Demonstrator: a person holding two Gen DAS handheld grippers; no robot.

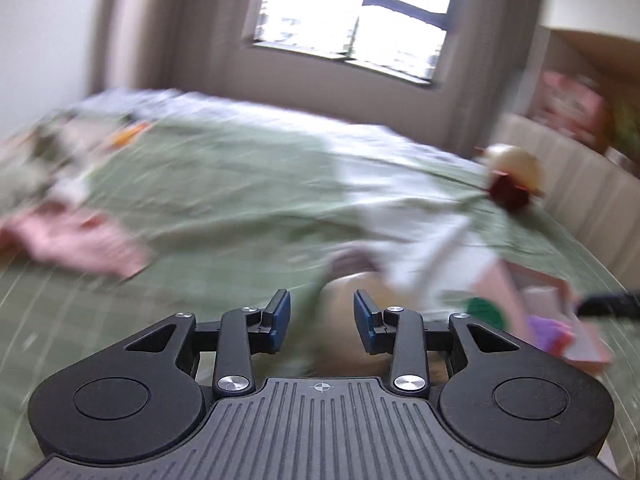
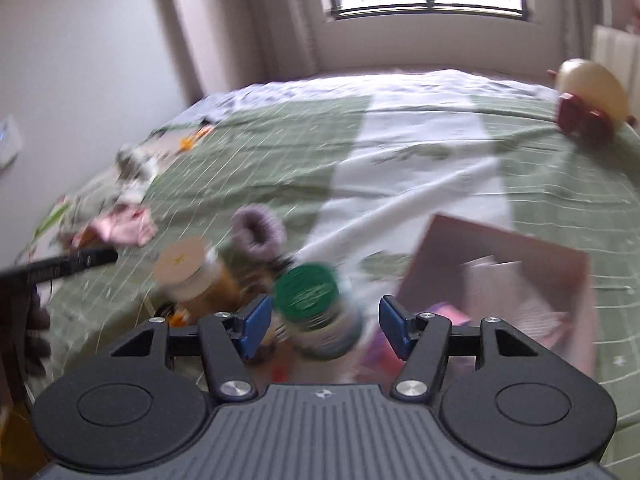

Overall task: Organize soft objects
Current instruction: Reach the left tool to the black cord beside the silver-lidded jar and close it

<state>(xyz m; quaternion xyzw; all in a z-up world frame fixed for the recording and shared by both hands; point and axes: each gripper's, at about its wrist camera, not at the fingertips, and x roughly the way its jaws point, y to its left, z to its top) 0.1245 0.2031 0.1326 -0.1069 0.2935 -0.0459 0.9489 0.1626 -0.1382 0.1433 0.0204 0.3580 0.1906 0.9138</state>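
Your right gripper [image 2: 324, 326] has its jaws spread, and nothing is pinched: the green-lidded jar [image 2: 316, 304] stands between the blue pads, but I see a gap on each side, so the pads do not press it. Just right of these jaws lies the pink box [image 2: 500, 256], open, with some pink and purple things already inside; what they are exactly I cannot tell, the picture is blurred. Left of the jaws stands a jar with a tan lid [image 2: 188, 272], and just beyond it a purple fluffy ring [image 2: 260, 226], which looks soft.

Your left gripper [image 1: 322, 320] also has its jaws partly spread and holds nothing; the tan shape between them lies farther away on the bed cover [image 1: 224, 184], not in the grip.

I judge that the task is only partly done. Some items are in the box, but soft things remain outside it: the pink cloth [image 2: 124, 226] far to the left of the right jaws, a greyish heap [image 2: 132, 172] beyond it, and the cream plush toy [image 2: 588, 88] with a dark red part, well apart at the far right edge of the bed. The purple ring is the nearest soft thing for you to take
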